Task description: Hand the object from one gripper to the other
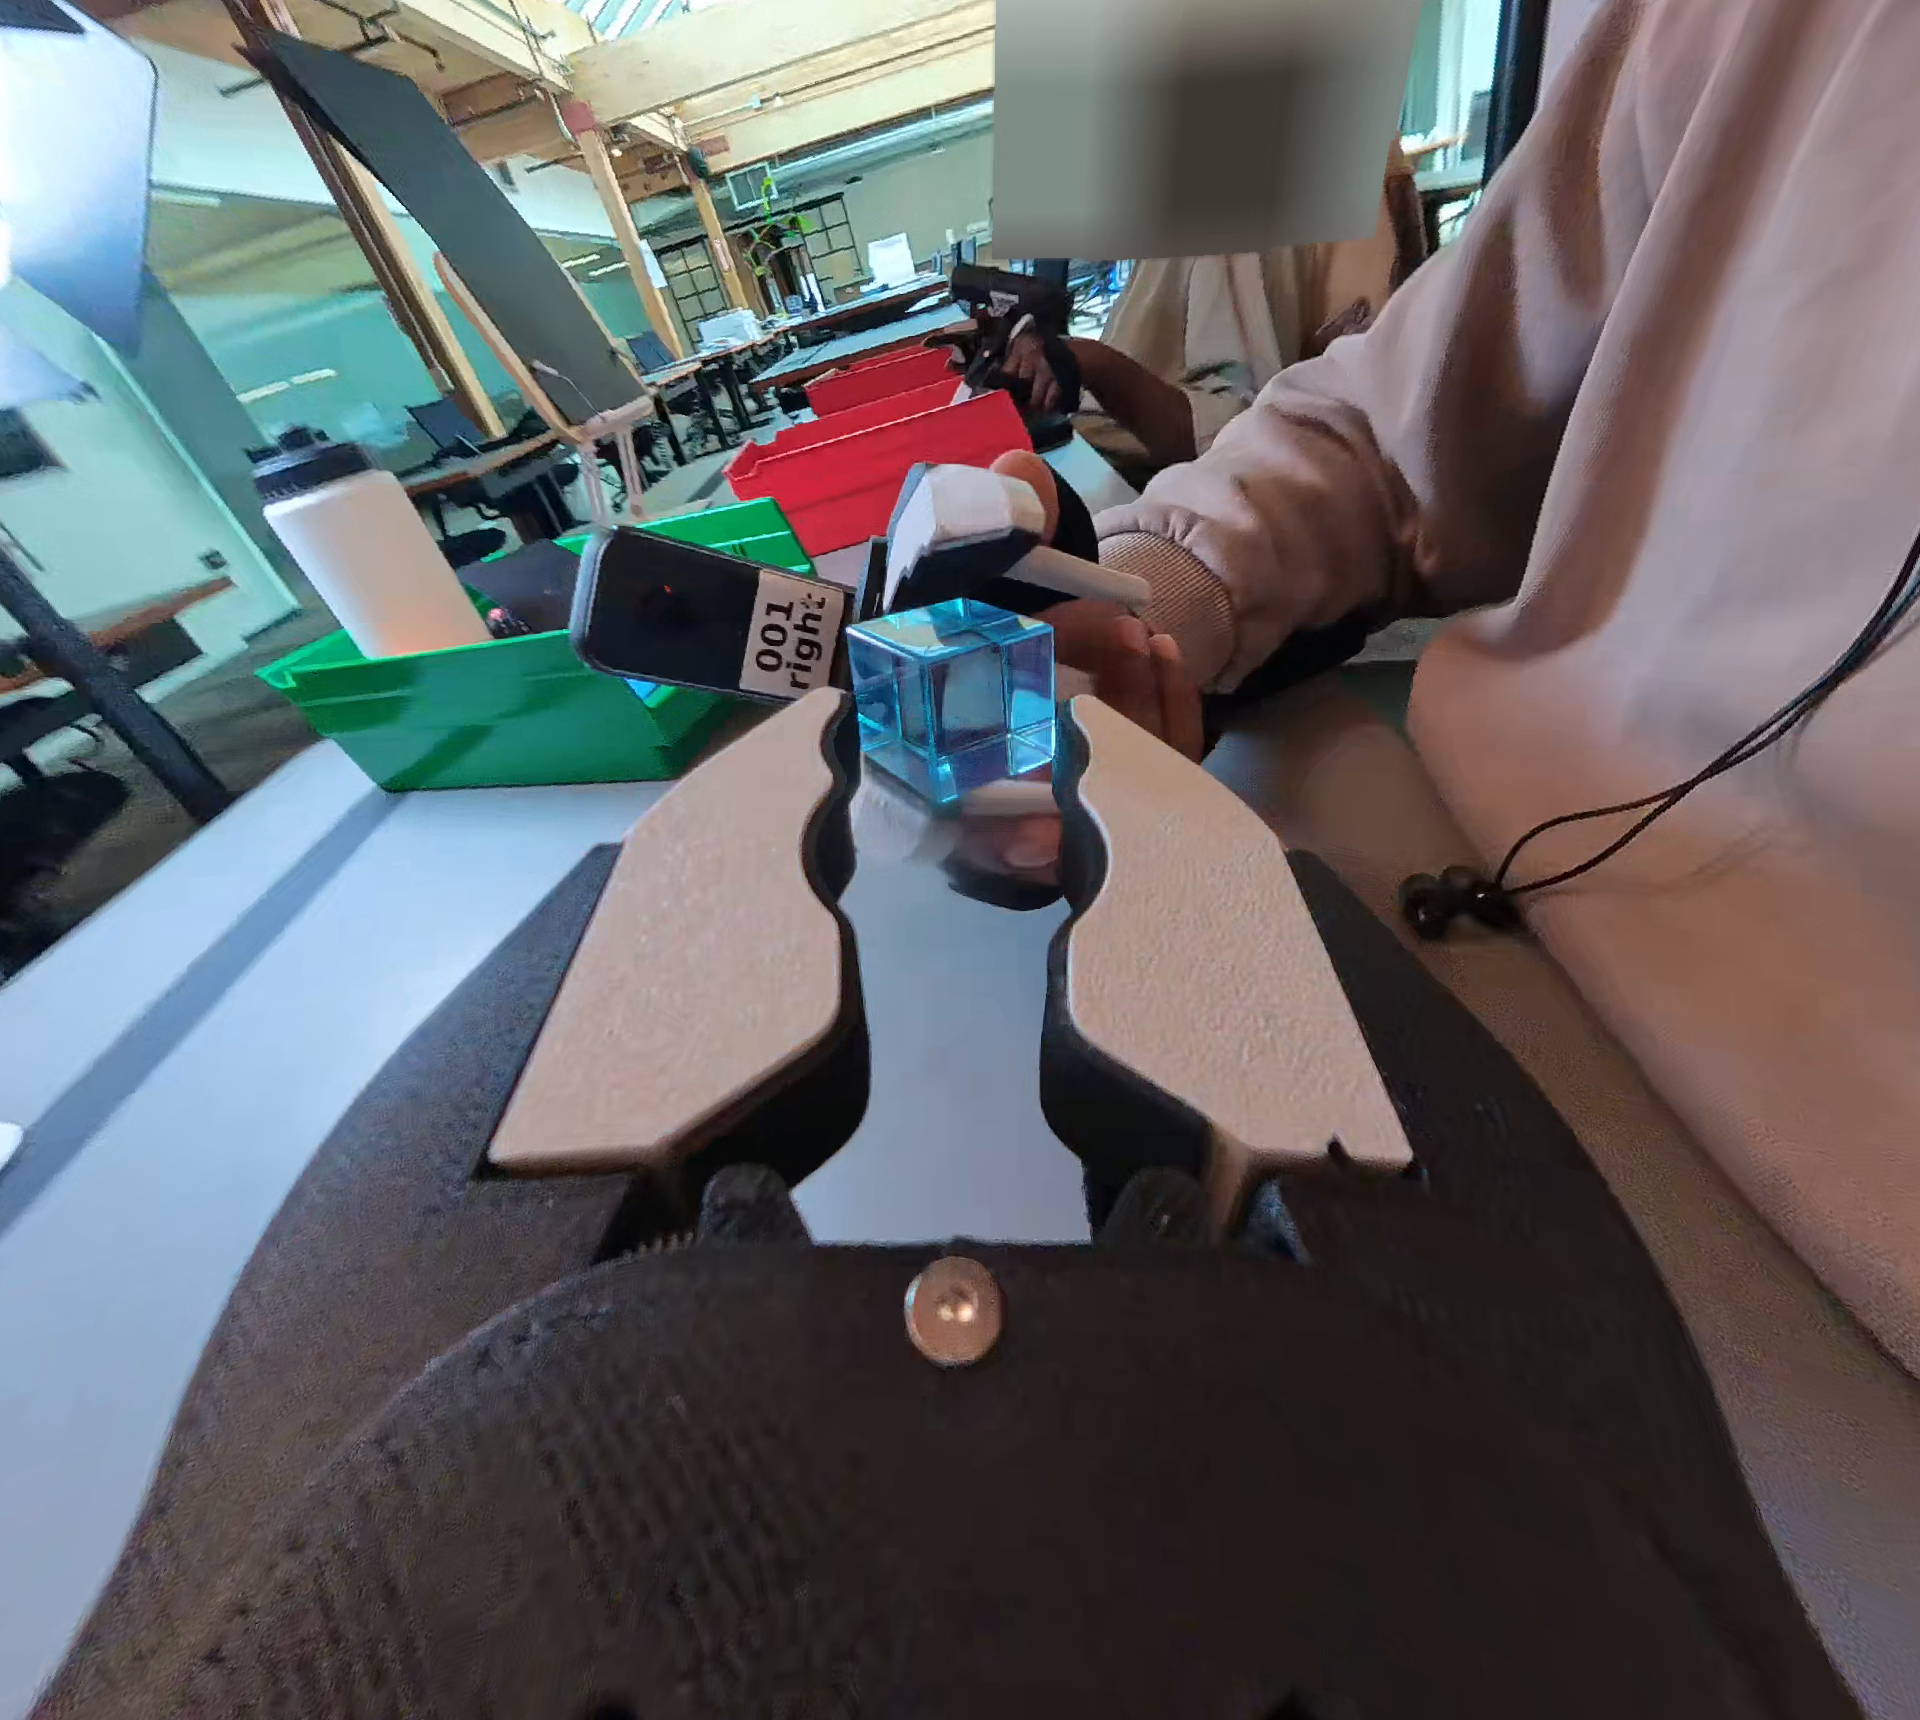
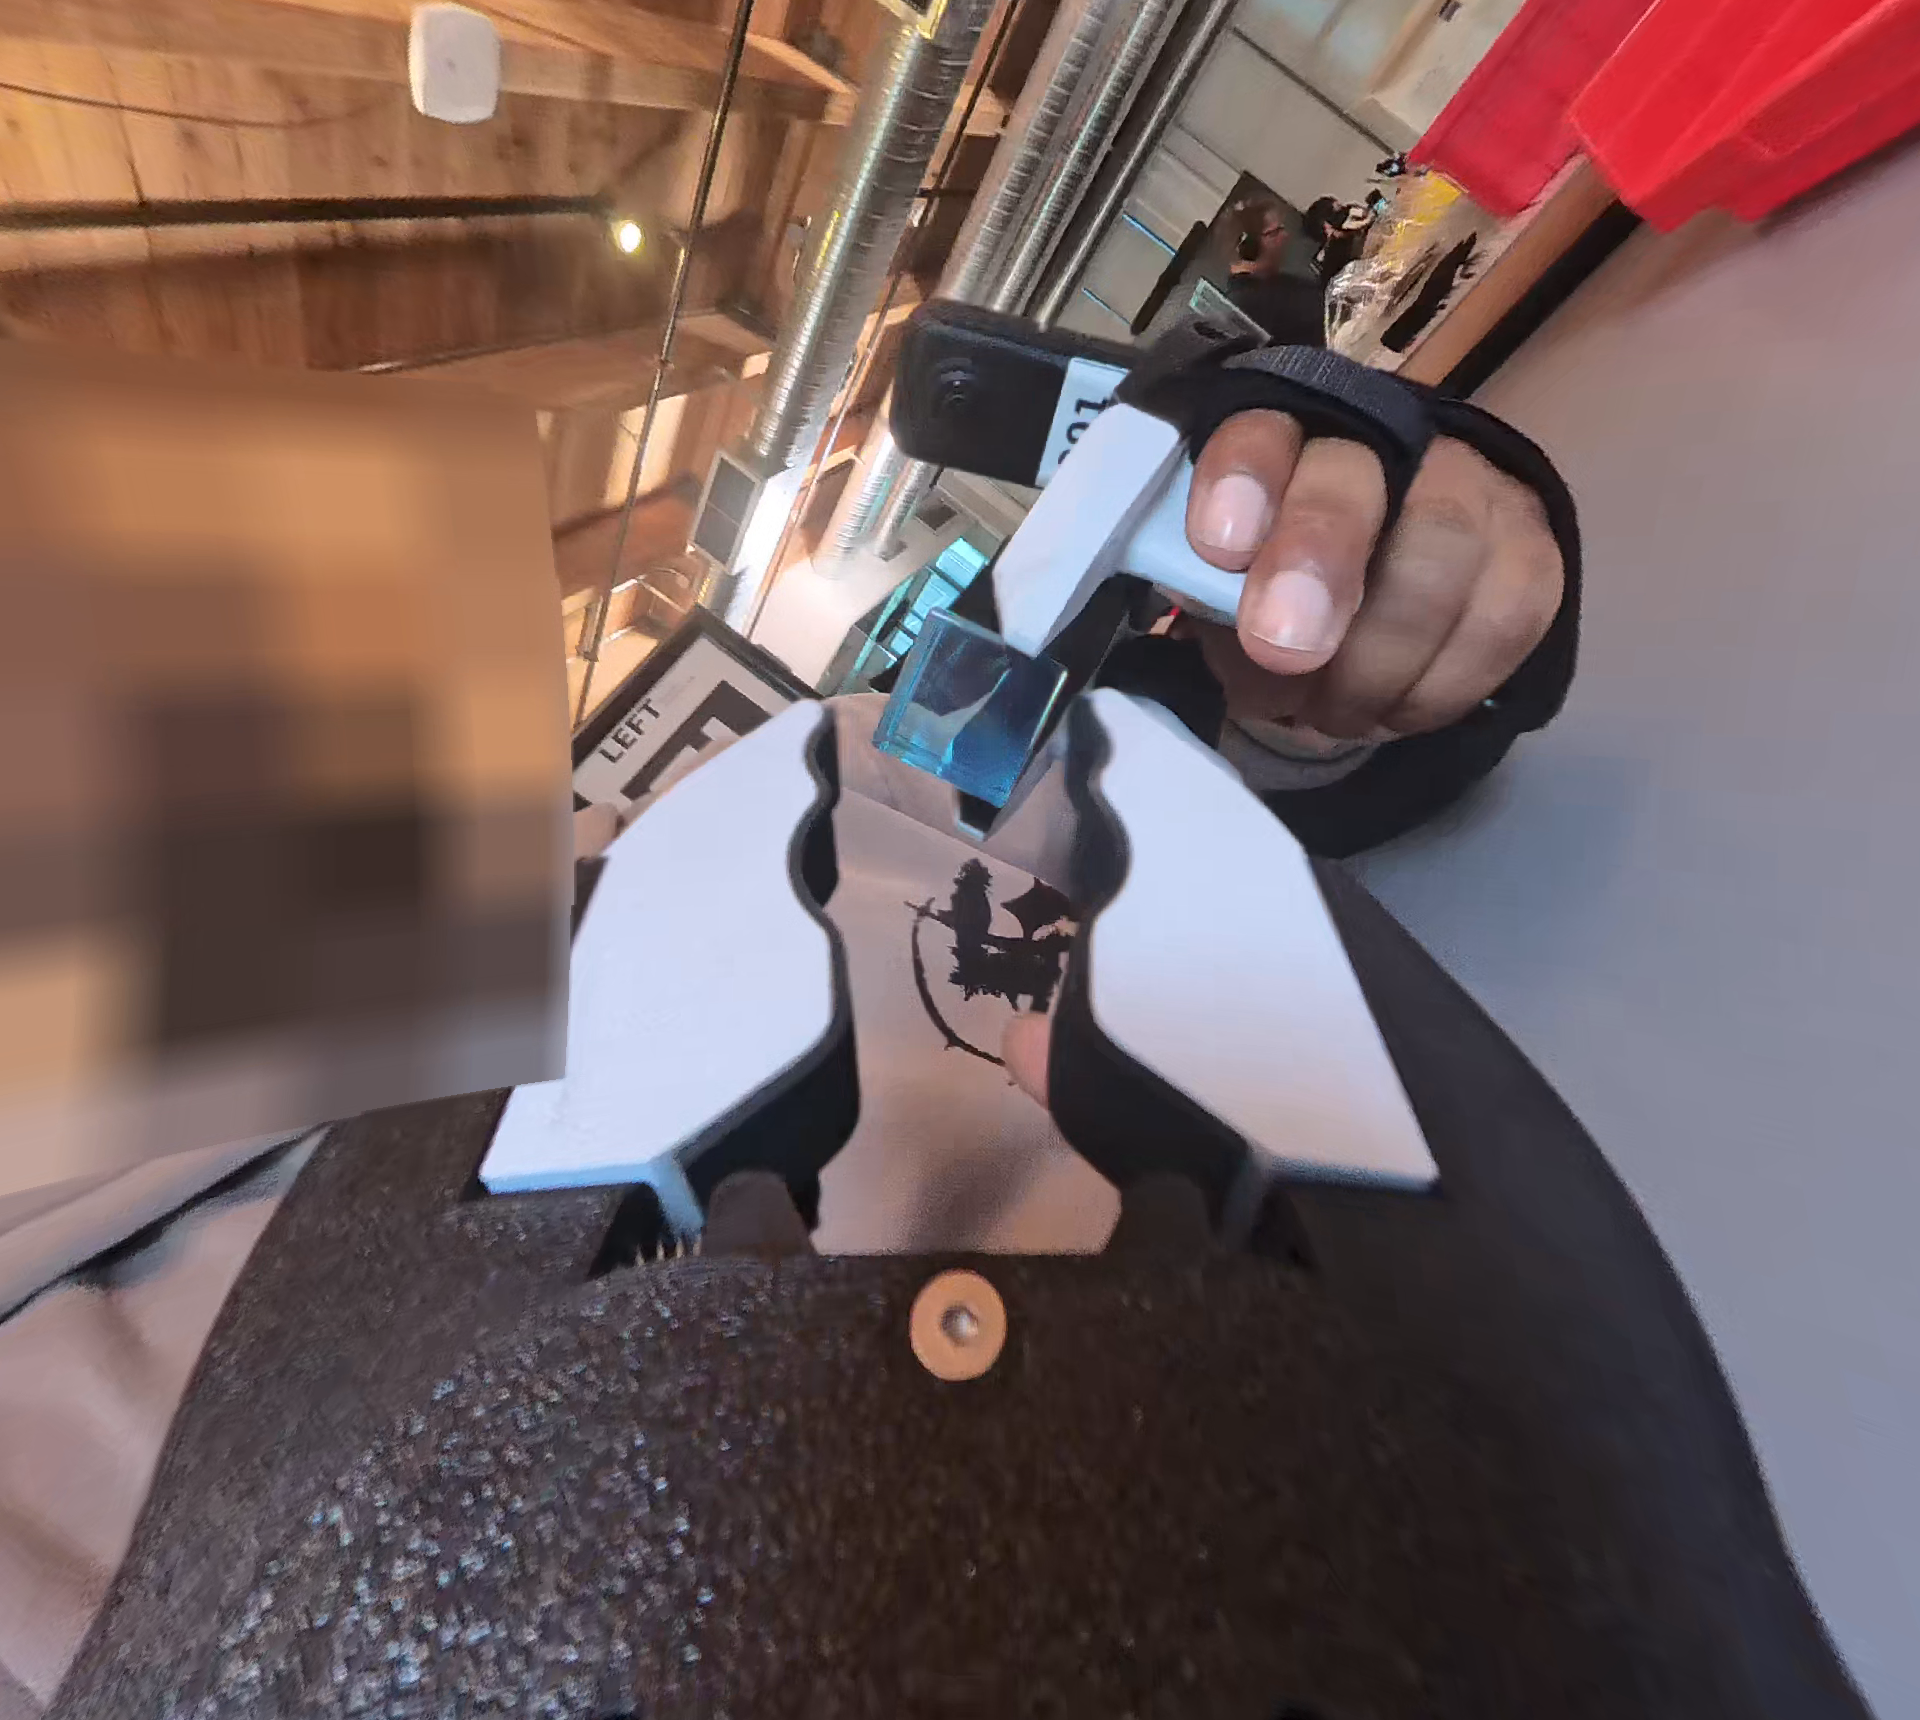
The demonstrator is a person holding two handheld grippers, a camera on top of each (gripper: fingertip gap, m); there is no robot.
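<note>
Closest in, the left tool [image 1: 956, 725] pinches a clear blue cube [image 1: 951, 694] between its white fingertips, above the grey table [image 1: 312, 891]. Glassy and sharp-edged, the cube shows pale inner reflections. Right tool [image 2: 956, 725] fingers bracket the cube top and bottom; I cannot tell whether they press. A green bin [image 1: 499, 714] sits left of the cube.

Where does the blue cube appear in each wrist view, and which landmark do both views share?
Left wrist view: the blue cube is just above centre, between the tips of the left gripper.
Right wrist view: the cube is just above centre, at the tips of the right gripper.
Shared landmark: the red bins, seen top right in the right wrist view.
</note>
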